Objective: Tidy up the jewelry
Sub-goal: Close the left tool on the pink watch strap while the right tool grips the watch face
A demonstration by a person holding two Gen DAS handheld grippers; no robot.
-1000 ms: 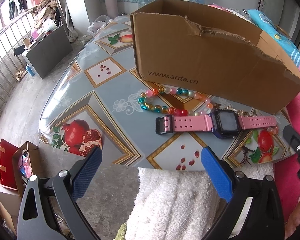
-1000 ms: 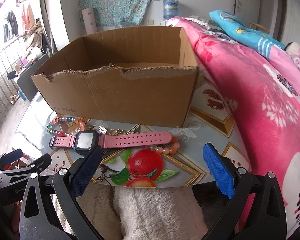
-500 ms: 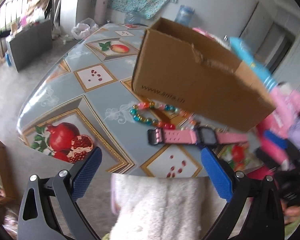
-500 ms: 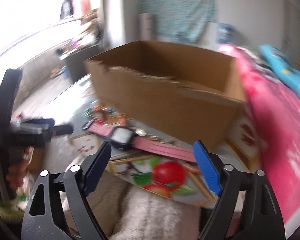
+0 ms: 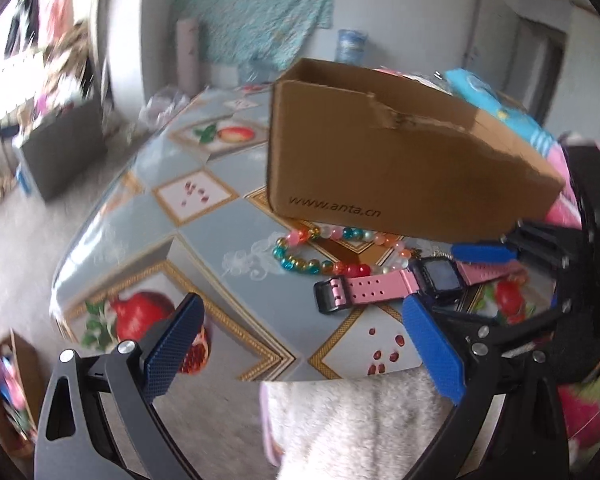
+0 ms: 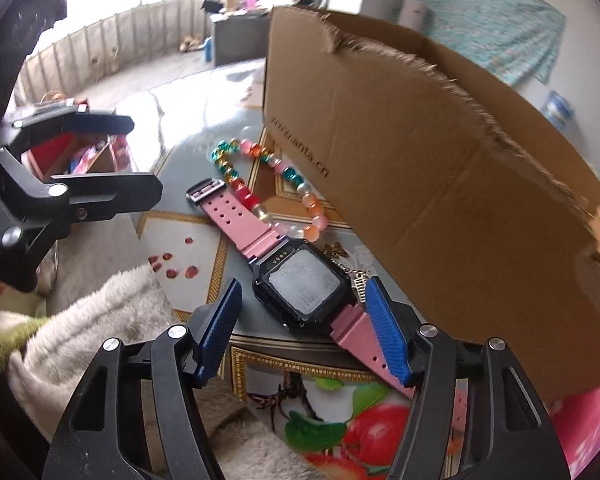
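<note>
A pink watch lies flat on the table beside a bead bracelet and a cardboard box. The right gripper has been closing around it, not yet pressing. The left gripper hangs open nearby.

A lived-in bedroom at home: a pink floral bedspread at four o'clock, a fruit-patterned tablecloth underfoot of everything, a turquoise cloth hung on the twelve o'clock wall.
</note>
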